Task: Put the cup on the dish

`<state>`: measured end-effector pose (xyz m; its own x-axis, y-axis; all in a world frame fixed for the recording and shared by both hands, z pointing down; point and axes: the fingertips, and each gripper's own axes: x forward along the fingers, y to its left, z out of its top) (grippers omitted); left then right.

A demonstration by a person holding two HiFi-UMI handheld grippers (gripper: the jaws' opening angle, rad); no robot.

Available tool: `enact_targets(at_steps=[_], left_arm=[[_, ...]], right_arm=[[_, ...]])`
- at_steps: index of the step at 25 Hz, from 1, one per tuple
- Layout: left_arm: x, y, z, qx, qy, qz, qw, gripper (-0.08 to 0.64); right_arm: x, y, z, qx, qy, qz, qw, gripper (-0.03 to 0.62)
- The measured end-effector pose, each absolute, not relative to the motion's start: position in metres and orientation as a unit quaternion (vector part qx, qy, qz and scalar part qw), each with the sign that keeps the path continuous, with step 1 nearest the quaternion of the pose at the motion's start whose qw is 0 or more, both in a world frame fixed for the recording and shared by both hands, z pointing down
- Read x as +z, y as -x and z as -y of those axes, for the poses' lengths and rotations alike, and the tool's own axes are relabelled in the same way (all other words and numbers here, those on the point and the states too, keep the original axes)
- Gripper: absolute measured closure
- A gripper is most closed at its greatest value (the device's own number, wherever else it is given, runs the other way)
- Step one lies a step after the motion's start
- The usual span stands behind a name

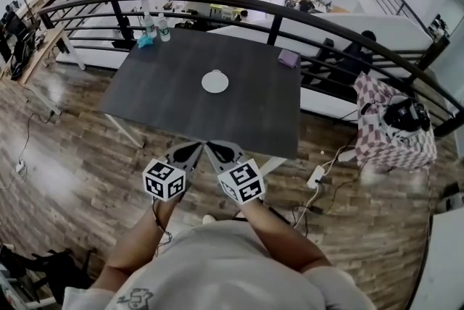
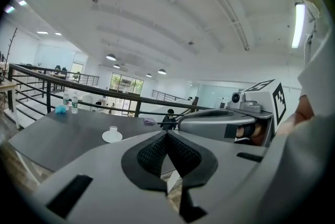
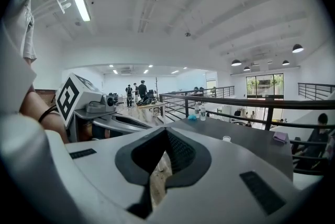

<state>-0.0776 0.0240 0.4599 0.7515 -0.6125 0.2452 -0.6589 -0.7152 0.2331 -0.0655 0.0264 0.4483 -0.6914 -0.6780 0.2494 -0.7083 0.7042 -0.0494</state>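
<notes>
A small white cup (image 2: 113, 129) stands on a round white dish (image 1: 214, 82) near the middle of the dark table (image 1: 167, 91). In the left gripper view the dish (image 2: 111, 137) lies far ahead on the left. The right gripper view shows only the cup (image 3: 226, 139), small and distant. My left gripper (image 1: 191, 148) and right gripper (image 1: 217, 149) hang side by side close to my body, at the table's near edge and well short of the dish. Both are shut, tips together, with nothing between them (image 2: 167, 134) (image 3: 166, 131).
Two water bottles (image 1: 156, 26) and a blue object (image 1: 145, 42) stand at the table's far left corner, and a purple object (image 1: 288, 58) at its far right. A black railing (image 1: 275, 11) runs behind. A checkered box (image 1: 395, 131) and a power strip (image 1: 317, 176) sit on the floor at right.
</notes>
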Motion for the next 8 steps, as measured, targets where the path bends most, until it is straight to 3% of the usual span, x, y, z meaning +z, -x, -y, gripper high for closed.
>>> enact_targets(at_steps=[8], left_arm=[[0.4573,0.0841,-0.0204,0.075,-0.922,0.349,0.153,0.561]], right_arm=[[0.4479,0.0661,-0.0215,0.071,-0.379,0.917,0.105,0.579]])
